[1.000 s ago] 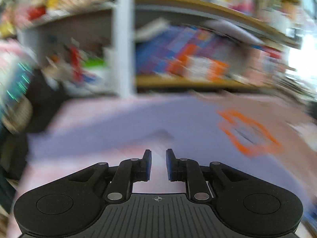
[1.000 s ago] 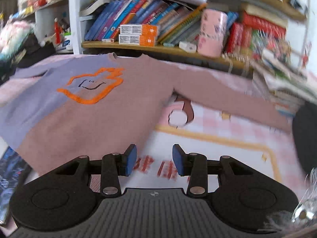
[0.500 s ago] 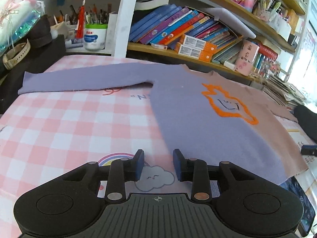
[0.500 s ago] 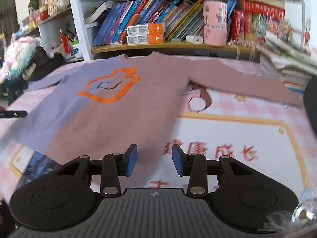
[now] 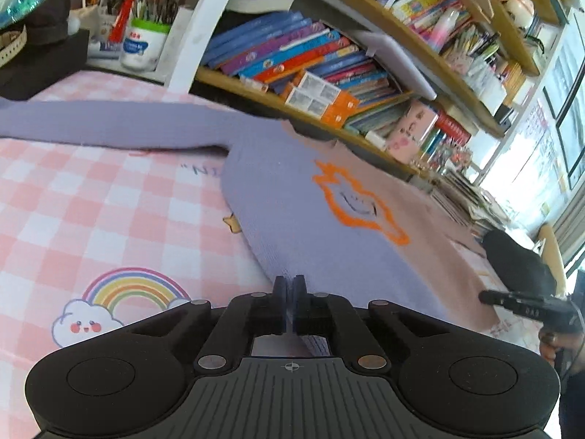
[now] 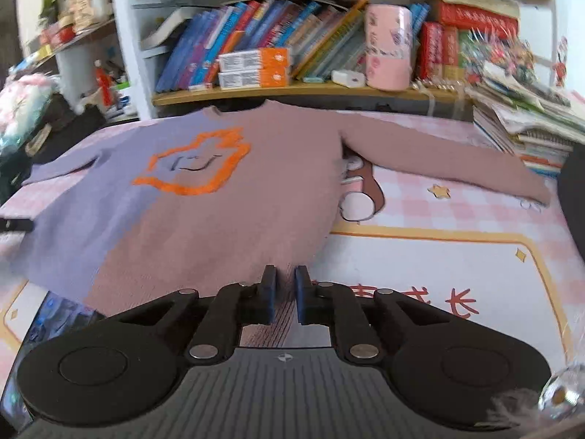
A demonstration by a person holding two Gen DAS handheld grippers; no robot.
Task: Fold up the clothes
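A lilac and dusty-pink sweater [image 5: 292,197] with an orange outline print lies flat, sleeves spread, on a pink checked table cover [image 5: 91,212]. My left gripper [image 5: 290,285] is shut on the sweater's lilac bottom hem near its left corner. In the right wrist view the sweater [image 6: 226,197] fills the middle. My right gripper [image 6: 285,283] sits at the pink bottom hem near the right corner, its jaws narrowed around the hem edge with a small gap. The right gripper also shows in the left wrist view [image 5: 512,300].
Bookshelves full of books [image 6: 256,55] run along the table's far edge. A pen pot [image 5: 140,44] and a dark bag [image 5: 40,47] stand at the far left. A stack of papers [image 6: 530,117] and a black object [image 6: 574,190] sit at the right.
Both grippers moved forward to the sweater's bottom hem. The left one closed on the hem; the right one narrowed around it.
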